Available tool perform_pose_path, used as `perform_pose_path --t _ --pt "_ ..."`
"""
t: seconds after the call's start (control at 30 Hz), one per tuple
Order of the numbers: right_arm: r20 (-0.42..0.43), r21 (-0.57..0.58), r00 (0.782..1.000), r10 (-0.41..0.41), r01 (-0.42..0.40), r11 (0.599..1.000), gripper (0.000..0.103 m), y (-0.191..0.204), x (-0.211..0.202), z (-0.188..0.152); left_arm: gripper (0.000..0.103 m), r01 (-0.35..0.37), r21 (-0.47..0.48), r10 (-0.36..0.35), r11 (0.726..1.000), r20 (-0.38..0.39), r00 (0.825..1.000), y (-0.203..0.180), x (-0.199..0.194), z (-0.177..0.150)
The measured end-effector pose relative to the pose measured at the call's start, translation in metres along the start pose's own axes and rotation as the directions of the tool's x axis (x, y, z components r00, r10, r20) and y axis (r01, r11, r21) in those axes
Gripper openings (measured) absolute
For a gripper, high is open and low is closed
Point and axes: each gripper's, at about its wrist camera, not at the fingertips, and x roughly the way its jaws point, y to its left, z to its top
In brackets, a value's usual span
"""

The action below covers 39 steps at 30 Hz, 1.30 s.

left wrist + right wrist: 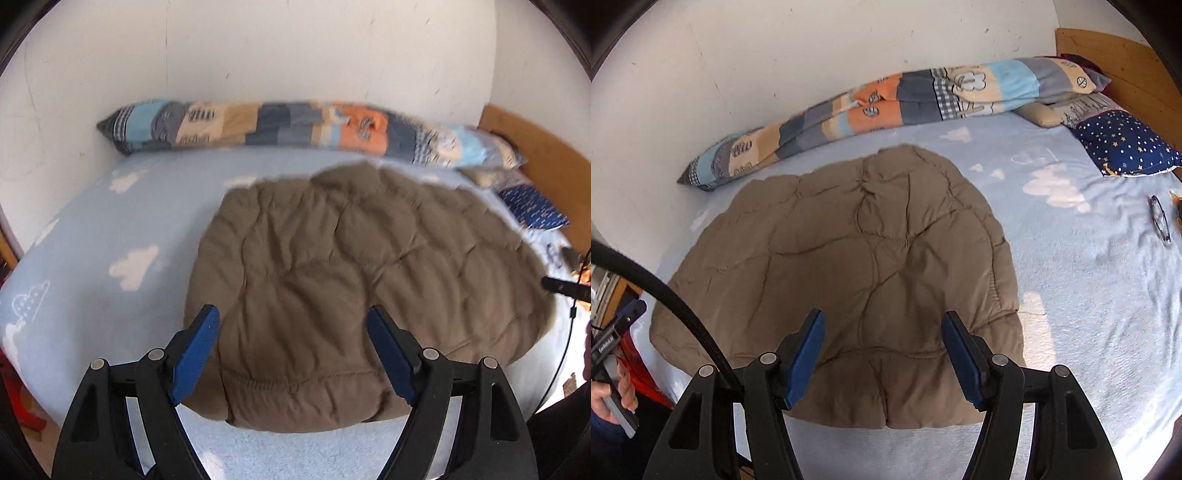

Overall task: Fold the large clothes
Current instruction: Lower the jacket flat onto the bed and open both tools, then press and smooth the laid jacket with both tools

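- Your left gripper hangs over the near hem of the jacket, its blue-padded fingers spread wide with nothing between them
- Your right gripper sits the same way over the near right part of the jacket, jaws apart and holding nothing
- In the right wrist view your left hand shows at the lower left edge, wrapped around the other gripper's handle, with a black cable arcing across in front of it
- The brown quilted jacket lies flat in a rounded, puffy bundle on the bed, its gathered hem nearest you; the right wrist view shows it just left of the bed's centre
- Under it spreads a light blue blanket printed with white clouds, bare on both sides of the jacket
- A pair of eyeglasses rests on the blanket well to the right of the jacket
- A navy pillow with stars lies at the far right, near the wooden headboard
- A rolled patchwork duvet runs along the white wall at the far edge of the bed, apart from the jacket
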Motion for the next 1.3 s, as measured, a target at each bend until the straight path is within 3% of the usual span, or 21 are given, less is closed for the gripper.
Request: perform_pose_path --t 0.07,0.23,0.33,0.57,0.63,0.8,0.9,0.97,1.1,1.3 --pt "-0.031 0.004 0.997 -0.069 0.069 0.998 0.069 -0.007 0.011 -0.001 0.081 -0.033 -0.004 0.032 0.999 -0.073 0.997 0.004 0.019 -0.002" --pt "-0.123 -0.025 0.987 -0.106 0.103 0.994 0.071 -0.011 0.042 -0.004 0.094 -0.061 -0.032 0.053 0.998 -0.192 0.98 0.012 0.06 -0.007" --pt "-0.18 -0.002 0.979 -0.097 0.098 0.995 0.074 -0.017 0.064 -0.002 0.099 -0.078 -0.055 0.064 0.995 -0.223 0.973 0.017 0.075 -0.007" --pt "-0.176 -0.02 0.975 -0.137 0.135 0.991 0.077 -0.015 0.071 0.0 0.101 -0.121 -0.089 0.103 0.989 -0.179 0.978 0.018 0.074 -0.005" --pt "-0.144 -0.02 0.978 -0.152 0.15 0.988 0.077 -0.012 0.06 0.0 0.093 -0.132 -0.072 0.122 0.989 -0.129 0.984 0.013 0.058 -0.002" --pt "0.059 -0.055 0.991 -0.124 0.127 0.99 0.076 0.014 0.011 0.0 0.092 -0.144 0.007 0.144 0.99 0.015 0.99 -0.015 0.025 0.004" --pt "0.117 -0.063 0.991 -0.071 0.079 0.995 0.076 0.031 0.005 0.003 0.092 -0.139 0.05 0.136 0.989 0.059 0.989 -0.035 0.021 0.008" --pt "0.093 -0.071 0.995 -0.04 0.047 0.996 0.076 0.043 0.014 0.002 0.092 -0.125 0.071 0.122 0.99 0.038 0.992 -0.044 0.03 0.008" --pt "-0.032 -0.088 0.999 -0.015 0.012 0.996 0.077 0.061 0.051 -0.002 0.093 -0.108 0.057 0.111 0.993 -0.045 0.993 -0.047 0.055 0.004" --pt "-0.111 -0.107 0.992 -0.058 0.046 0.993 0.084 0.064 0.08 0.001 0.095 -0.129 0.068 0.132 0.989 -0.037 0.991 -0.051 0.065 -0.001"
